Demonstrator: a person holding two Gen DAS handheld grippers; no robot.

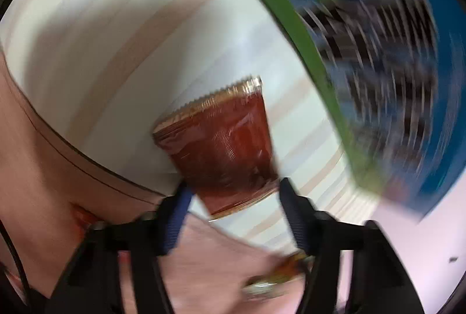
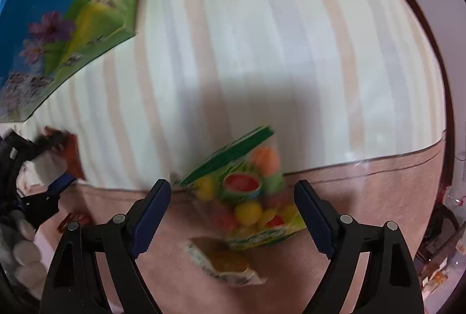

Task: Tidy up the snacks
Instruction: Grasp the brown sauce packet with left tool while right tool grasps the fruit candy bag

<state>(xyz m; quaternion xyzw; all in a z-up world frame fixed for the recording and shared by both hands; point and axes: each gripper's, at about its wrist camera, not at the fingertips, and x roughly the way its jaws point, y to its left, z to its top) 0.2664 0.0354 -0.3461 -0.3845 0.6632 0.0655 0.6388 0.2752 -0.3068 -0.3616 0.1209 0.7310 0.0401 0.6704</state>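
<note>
In the left wrist view my left gripper (image 1: 233,191) is shut on a reddish-brown snack packet (image 1: 221,145) with a serrated gold edge, held above the striped cloth; the view is blurred. In the right wrist view my right gripper (image 2: 233,197) is open, its jaws wide apart around a colourful fruit-candy bag (image 2: 247,197) that lies on the surface between them. A small yellow-and-white packet (image 2: 227,264) lies just nearer. The left gripper with its brown packet (image 2: 70,153) shows at the left edge.
A blue and green box with a cow picture (image 2: 67,22) stands at the far left on the cream striped cloth (image 2: 262,51); it also shows blurred in the left wrist view (image 1: 378,66). A pink surface (image 2: 364,197) borders the cloth. Clutter sits at the right edge.
</note>
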